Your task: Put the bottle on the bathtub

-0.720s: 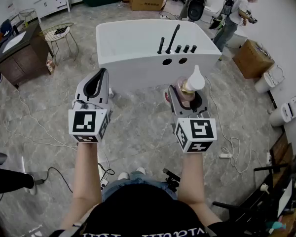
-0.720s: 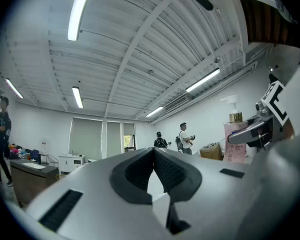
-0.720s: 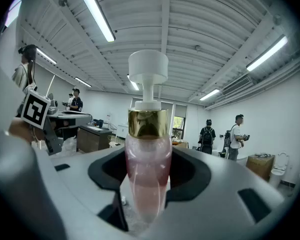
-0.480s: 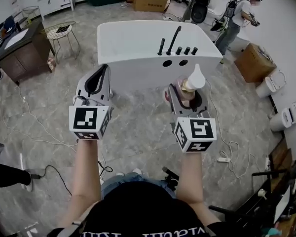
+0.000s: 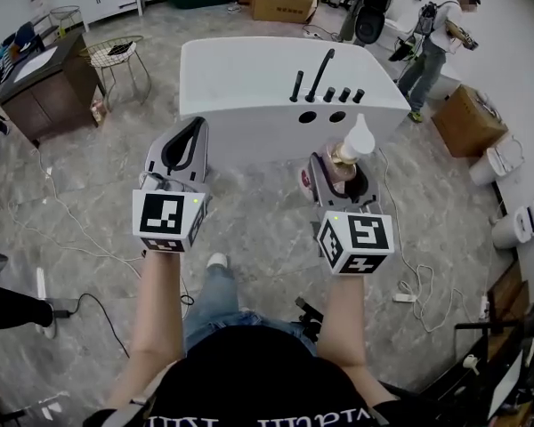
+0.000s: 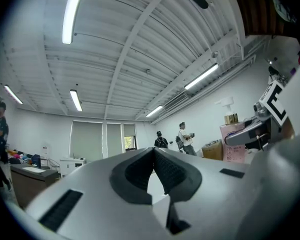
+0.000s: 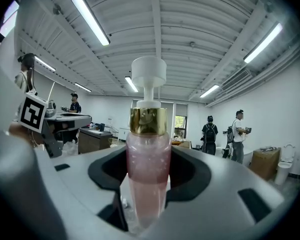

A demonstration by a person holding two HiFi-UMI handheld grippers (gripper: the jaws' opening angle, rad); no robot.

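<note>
The bottle (image 7: 148, 169) in my right gripper (image 5: 339, 174) is clear pinkish plastic, smooth & glossy, w/ a shiny gold collar (image 7: 148, 120), prob. metal-look foil, & a matt white plastic pump (image 7: 148, 74). Shells of both it & my left gripper (image 6: 153, 151) are matt grey plastic. The pads (image 6: 174, 173) are black, ribbed, rubbery. The bathtub (image 5: 249, 74) is smooth glossy white, its taps (image 5: 325, 83) matt black. The floor (image 5: 249, 212) is polished grey marble-look.

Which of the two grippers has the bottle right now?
The right gripper: its jaws clamp the pink pump bottle upright. The left gripper is shut with nothing between its jaws.
</note>
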